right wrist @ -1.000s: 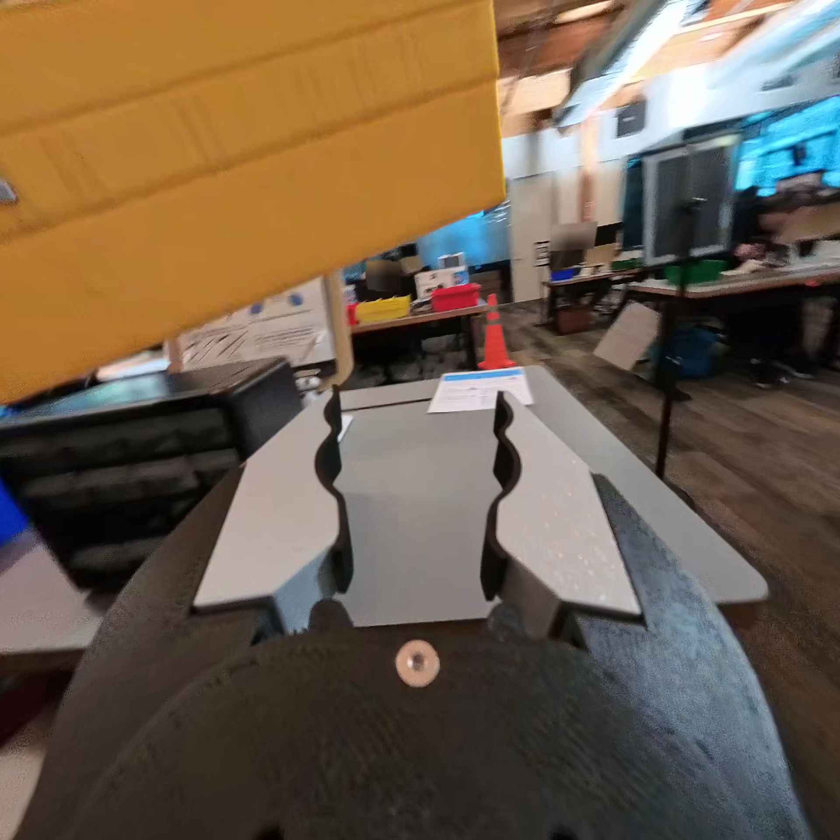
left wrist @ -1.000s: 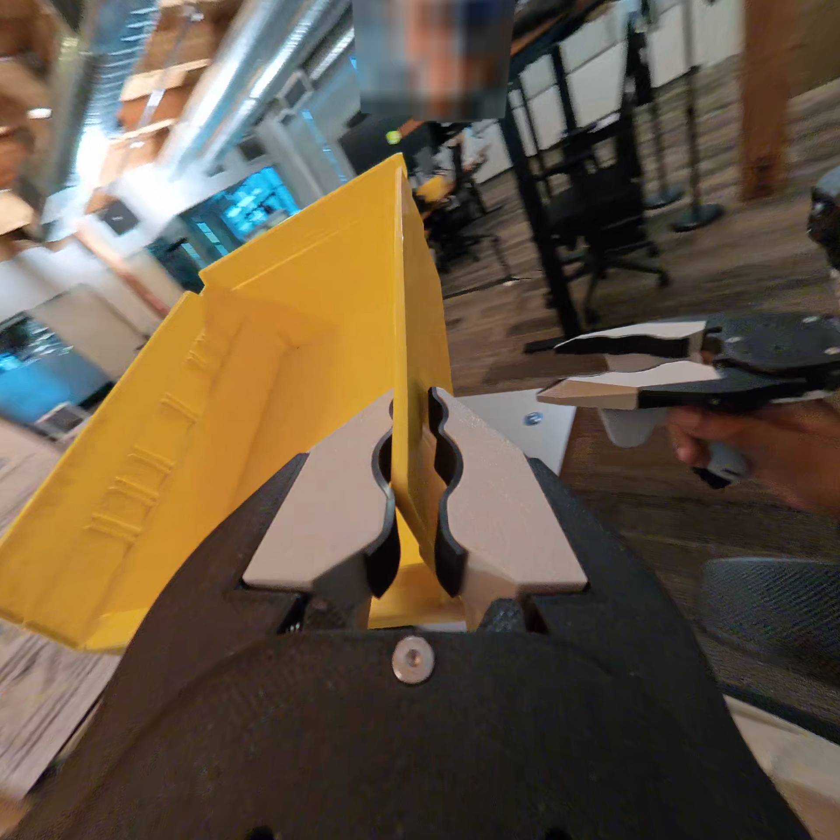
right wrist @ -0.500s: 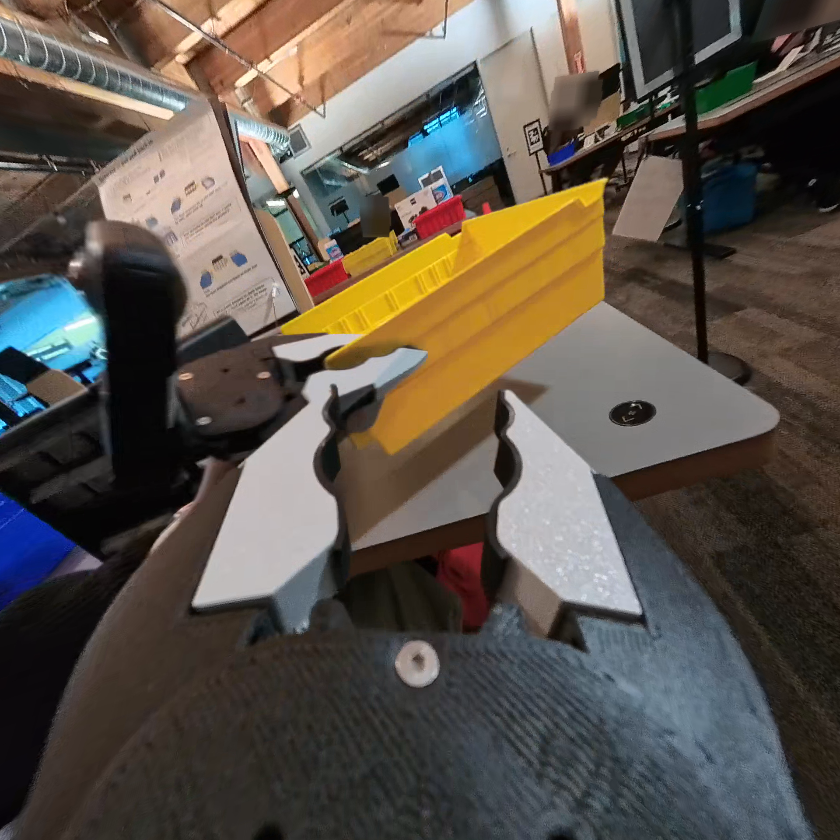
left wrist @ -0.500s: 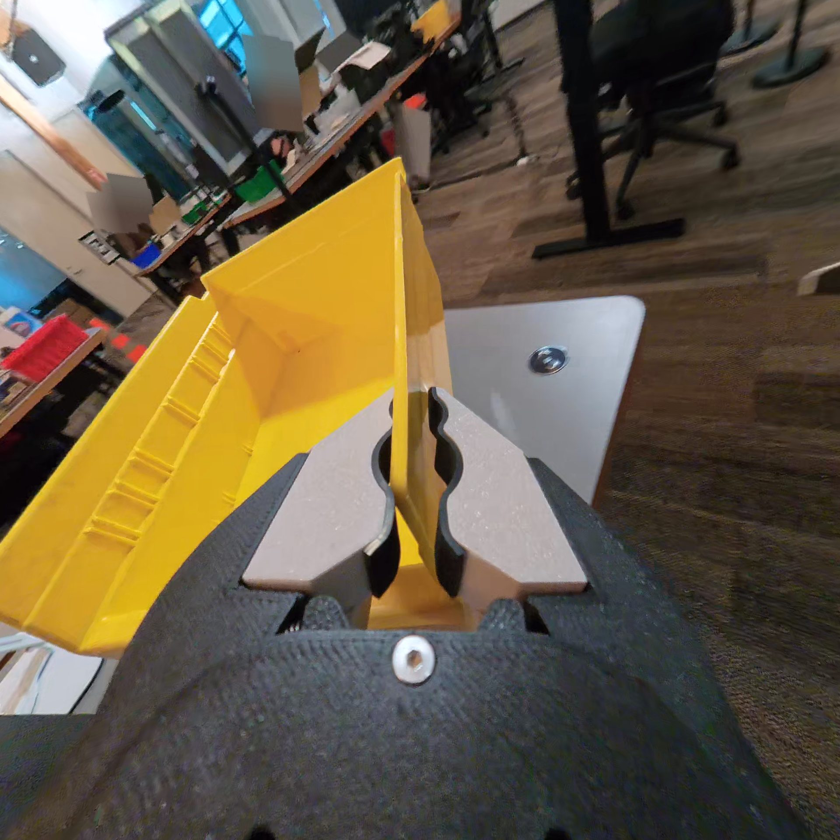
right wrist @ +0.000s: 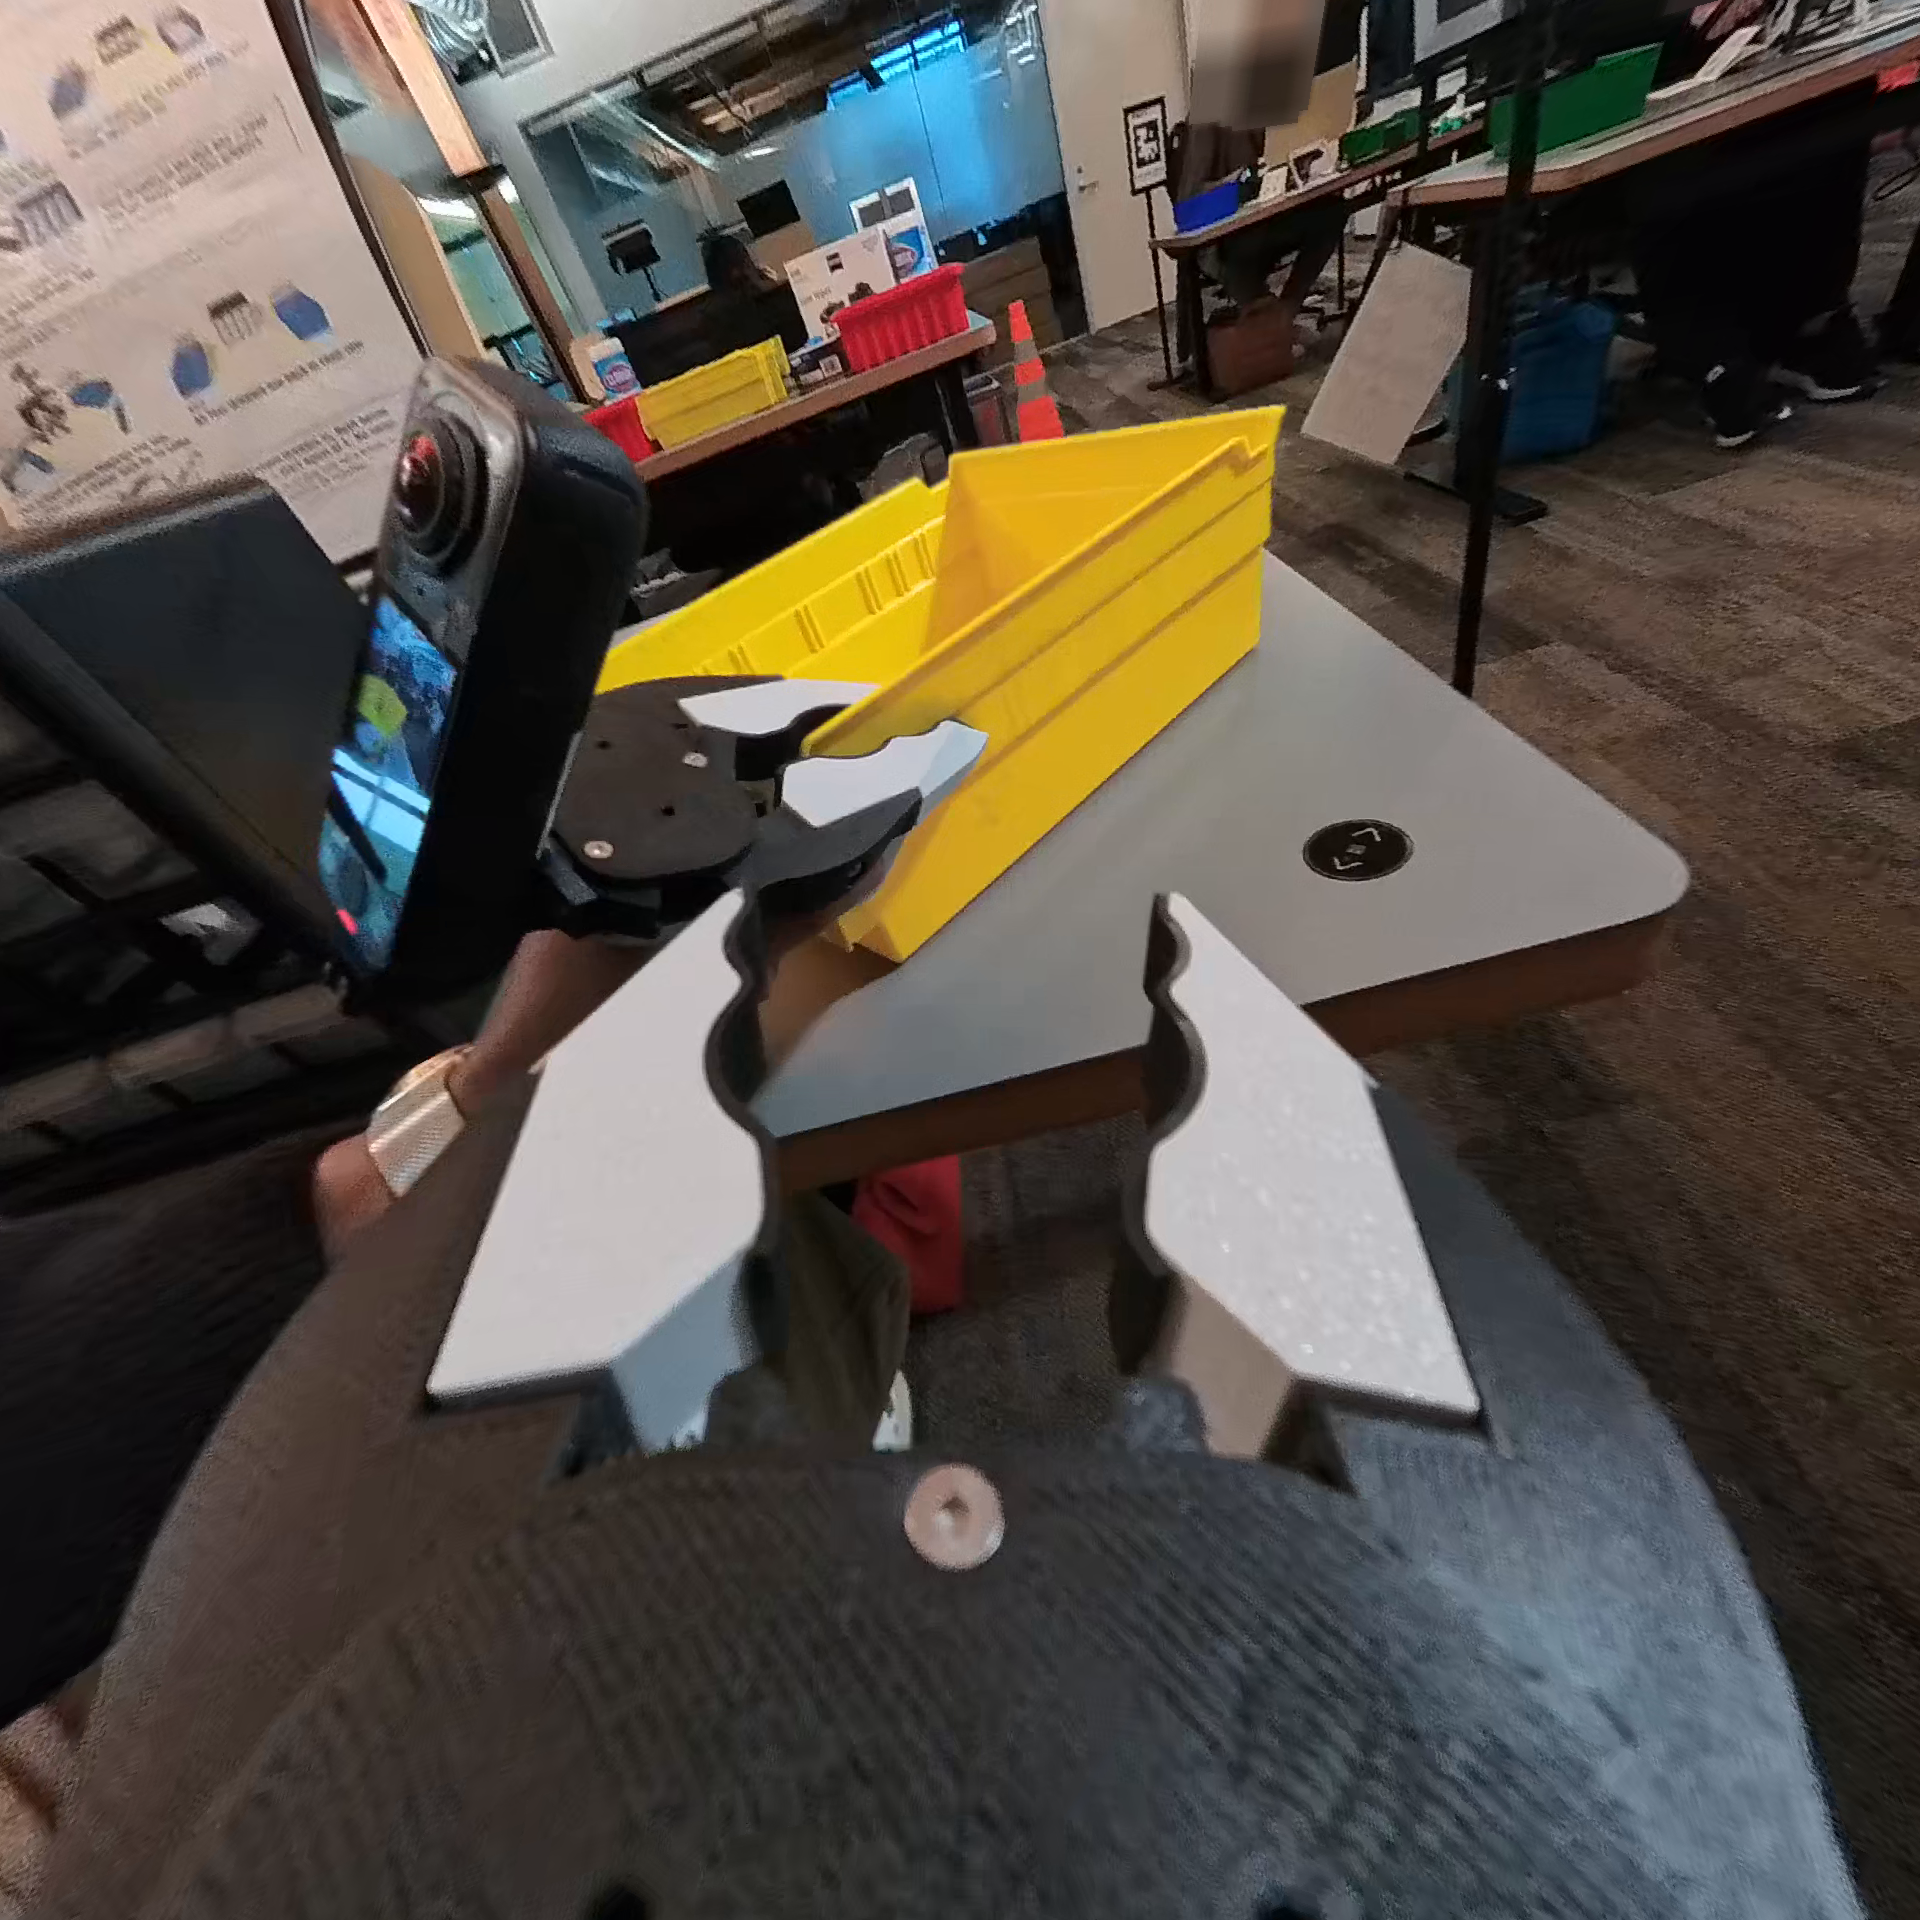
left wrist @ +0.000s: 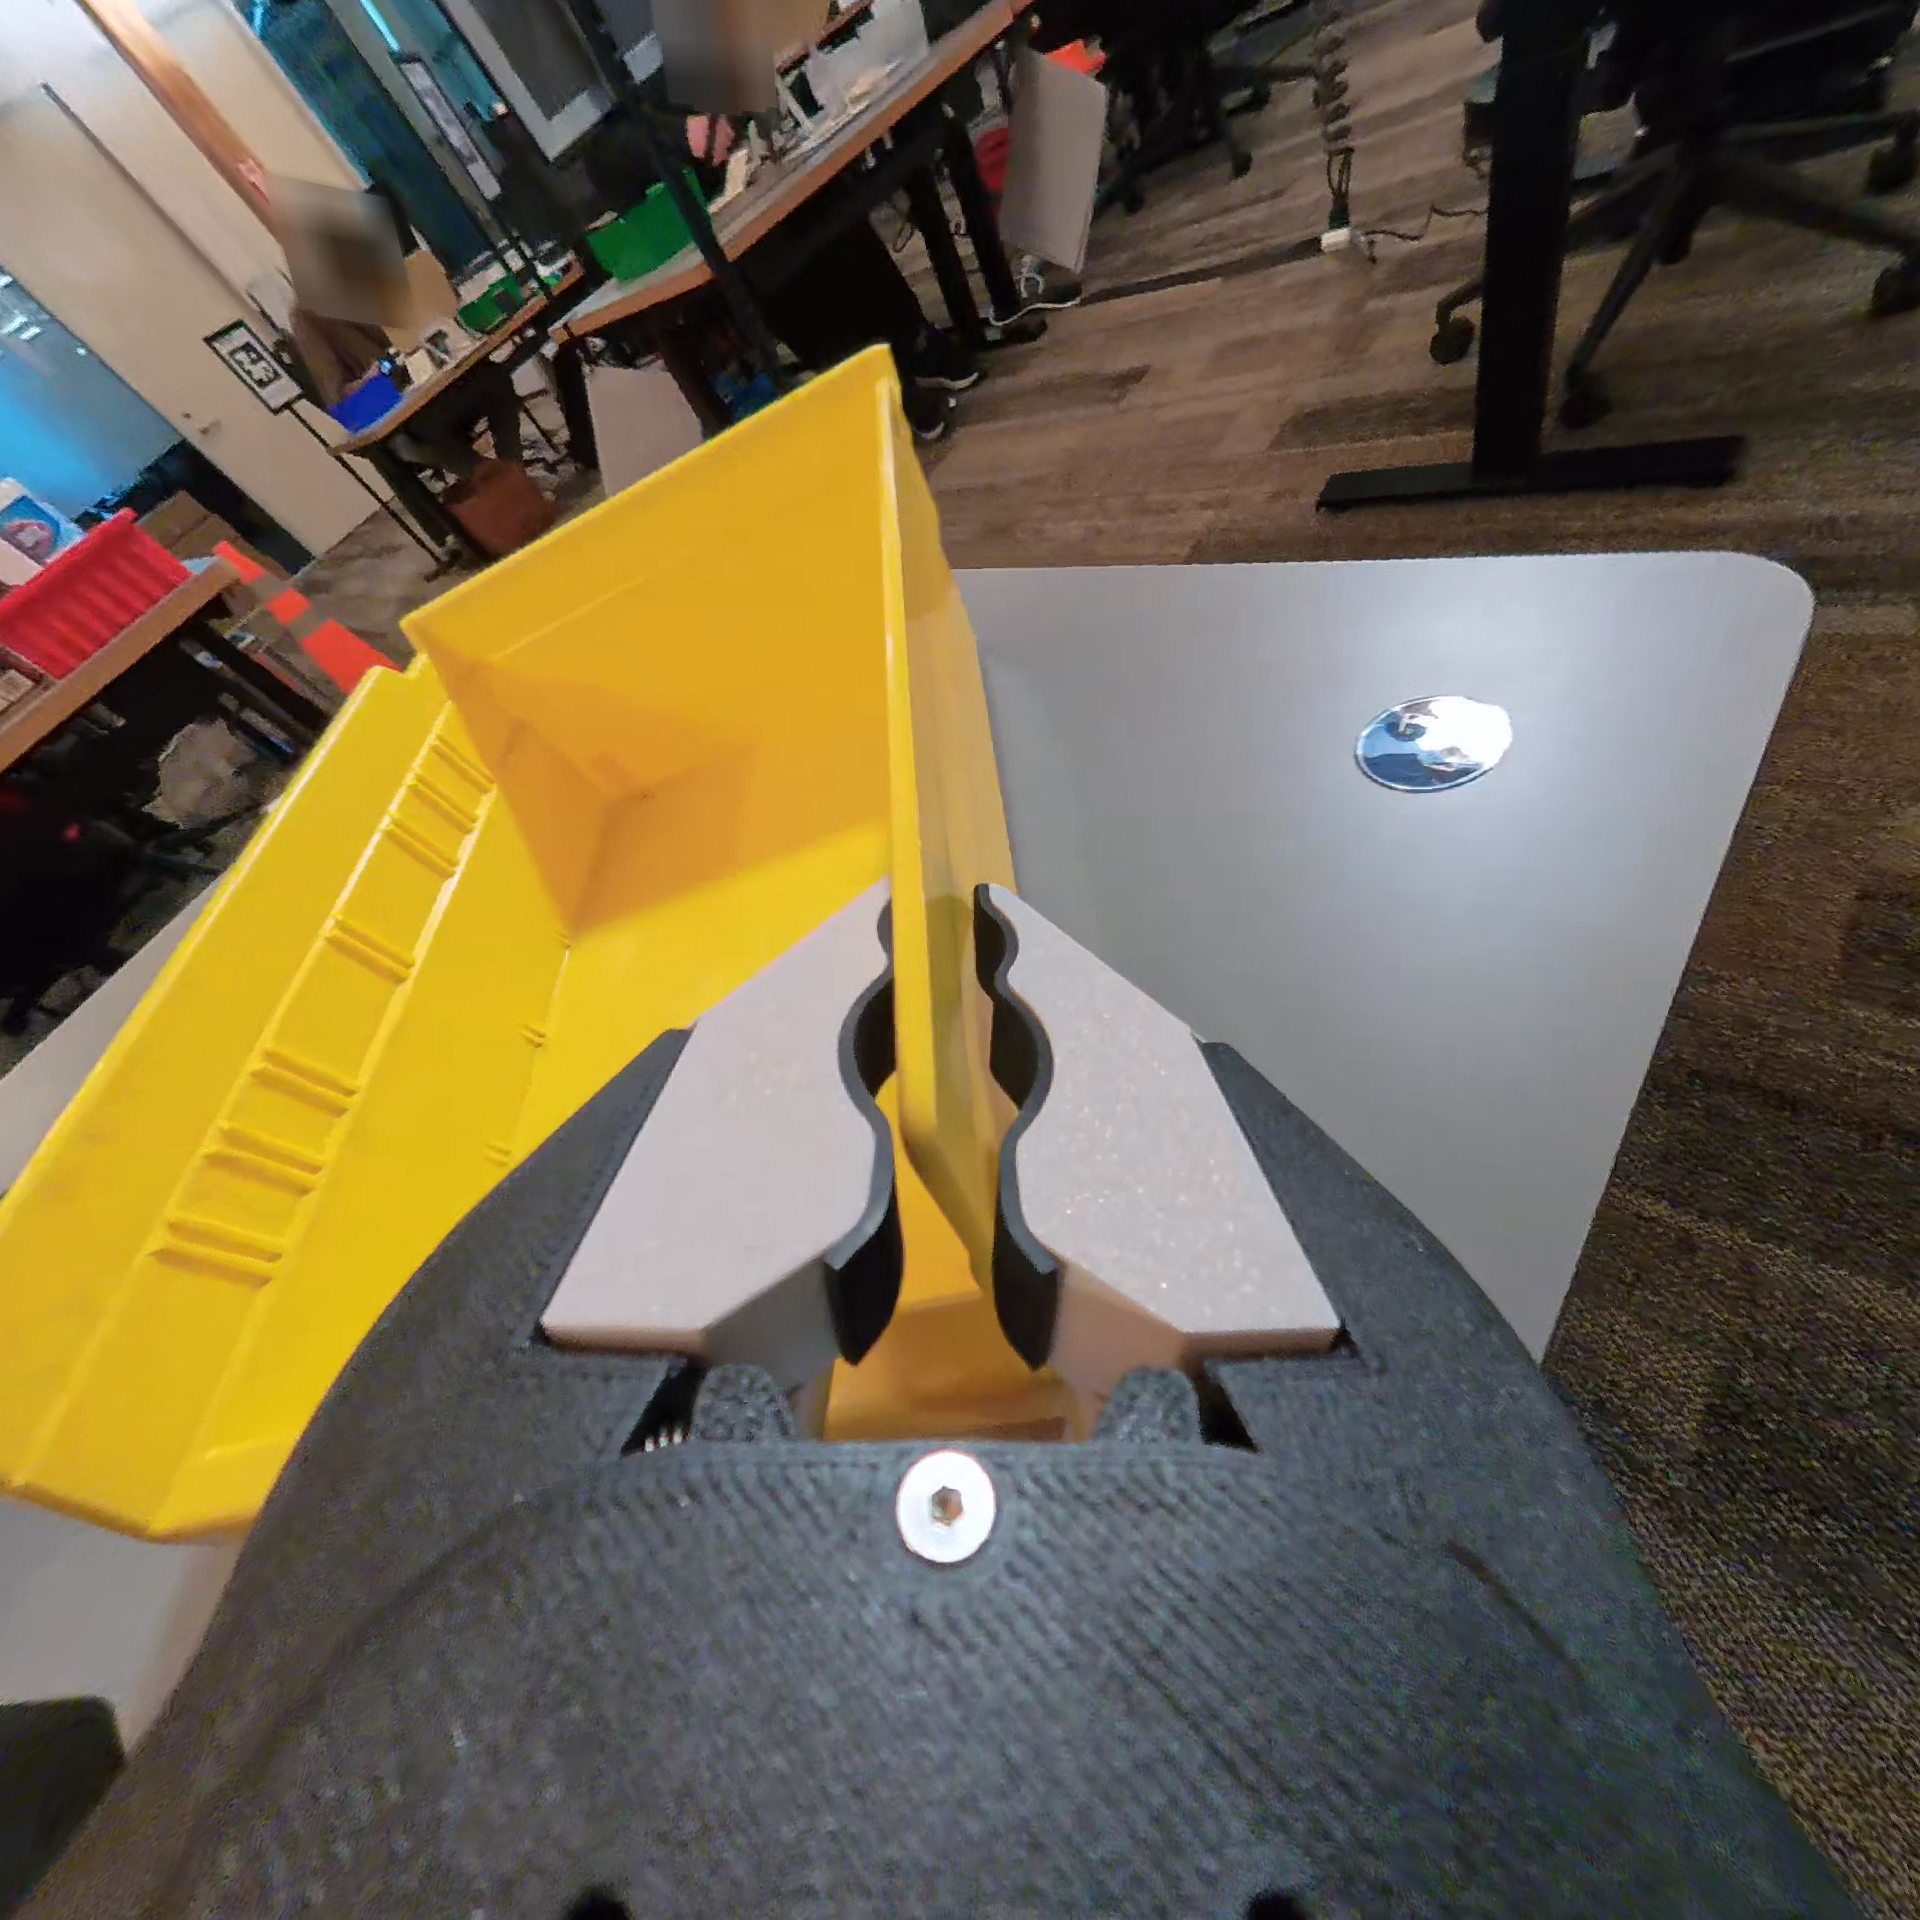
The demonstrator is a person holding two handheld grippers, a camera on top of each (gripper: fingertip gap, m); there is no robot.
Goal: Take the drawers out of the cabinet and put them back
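Left gripper (left wrist: 940, 1081) pinches the yellow drawer's (left wrist: 665, 727) wall (drawer resting on the grey surface (left wrist: 1351, 935)); right gripper (right wrist: 951, 1081), at six o'clock, fingers wide, empty.

One yellow drawer (right wrist: 1049, 644) sits on one grey surface (right wrist: 1351, 790). One round black button (right wrist: 1356, 850) is in the surface, at about 4 o'clock from the drawer. There are two hand-held grippers: the left hand-held gripper (right wrist: 904, 743) and the right hand-held gripper (right wrist: 951, 925). Far behind, at 12 o'clock, stands one orange cone (right wrist: 1032, 379), with one more yellow bin (right wrist: 717, 395) and two red bins (right wrist: 904, 312) beside it.
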